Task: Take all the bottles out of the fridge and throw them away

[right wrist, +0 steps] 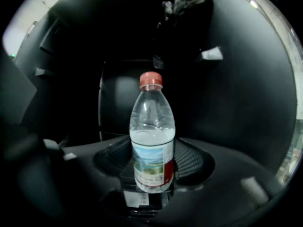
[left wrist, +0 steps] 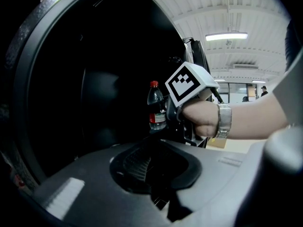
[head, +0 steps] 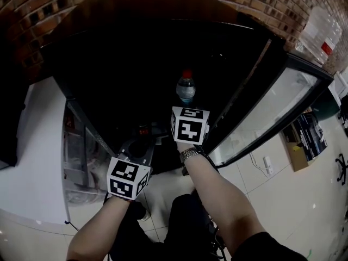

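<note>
The inside of the fridge (head: 136,64) is almost black in every view, so its shelves and whatever else it holds cannot be made out. Only one bottle (head: 185,88) shows, upright, clear, with a red cap. In the head view the marker cube hides the front of the right gripper (head: 186,105), and the bottle's lower half disappears behind it. The right gripper view fills this in. There the bottle (right wrist: 152,136) stands between the jaws of the right gripper (right wrist: 151,174), whose ribbed pads sit close against both sides of its labelled lower part, clamped on it as far as the dim light allows. The surface under the bottle is lost in shadow. The left gripper view catches the same bottle (left wrist: 156,109) from the side, just in front of the right gripper (left wrist: 173,115) and the hand with a wristwatch (left wrist: 224,120). It also shows a lit ceiling beyond, which the other views miss. The left gripper (left wrist: 151,169) has only a dark hollow between its jaws; in the head view the left gripper (head: 142,140) hangs lower with its jaws apart and empty. The glass fridge door (head: 272,113) stands open at the right, its far edge cut off.
</note>
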Available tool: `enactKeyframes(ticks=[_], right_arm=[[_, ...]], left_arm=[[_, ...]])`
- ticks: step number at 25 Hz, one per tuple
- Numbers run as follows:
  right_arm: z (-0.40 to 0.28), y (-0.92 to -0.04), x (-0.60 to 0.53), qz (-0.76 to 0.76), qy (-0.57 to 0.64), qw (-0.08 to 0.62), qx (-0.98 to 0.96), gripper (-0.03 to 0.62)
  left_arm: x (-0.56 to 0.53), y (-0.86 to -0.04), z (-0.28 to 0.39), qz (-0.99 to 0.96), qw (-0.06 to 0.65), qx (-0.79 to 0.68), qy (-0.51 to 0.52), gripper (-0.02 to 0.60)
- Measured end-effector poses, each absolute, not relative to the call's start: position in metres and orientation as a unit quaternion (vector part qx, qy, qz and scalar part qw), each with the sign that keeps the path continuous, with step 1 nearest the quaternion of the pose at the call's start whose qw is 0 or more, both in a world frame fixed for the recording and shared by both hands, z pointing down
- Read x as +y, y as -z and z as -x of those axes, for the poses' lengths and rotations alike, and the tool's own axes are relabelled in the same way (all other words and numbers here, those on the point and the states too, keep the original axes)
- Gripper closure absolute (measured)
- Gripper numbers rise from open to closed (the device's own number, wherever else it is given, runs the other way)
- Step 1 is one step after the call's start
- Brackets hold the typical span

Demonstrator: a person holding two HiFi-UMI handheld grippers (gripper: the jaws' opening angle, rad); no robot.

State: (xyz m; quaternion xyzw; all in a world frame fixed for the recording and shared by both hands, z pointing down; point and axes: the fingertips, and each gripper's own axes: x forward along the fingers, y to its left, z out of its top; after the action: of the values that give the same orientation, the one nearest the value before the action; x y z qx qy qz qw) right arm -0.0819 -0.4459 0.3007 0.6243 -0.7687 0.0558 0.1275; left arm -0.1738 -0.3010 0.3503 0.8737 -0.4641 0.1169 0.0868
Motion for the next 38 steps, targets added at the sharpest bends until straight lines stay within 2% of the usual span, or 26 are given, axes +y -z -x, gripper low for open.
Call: enactKeyframes(ticks=[21,38], right_arm=[[0.096,-0.287,-0.298,-0.538,-0.032,0.108,-0.835,0.324],[0.006,-0.344,-0.166,-0.522,-0.057,0.152,-0.837,0.325]], left_arm=[[-0.206,-0.339,0.155,-0.855,0.077,-0.499,-0.118,0.575],[-0.121,-0.377,0.071,-0.857,0.094,-0.488,-0.137,0.575]])
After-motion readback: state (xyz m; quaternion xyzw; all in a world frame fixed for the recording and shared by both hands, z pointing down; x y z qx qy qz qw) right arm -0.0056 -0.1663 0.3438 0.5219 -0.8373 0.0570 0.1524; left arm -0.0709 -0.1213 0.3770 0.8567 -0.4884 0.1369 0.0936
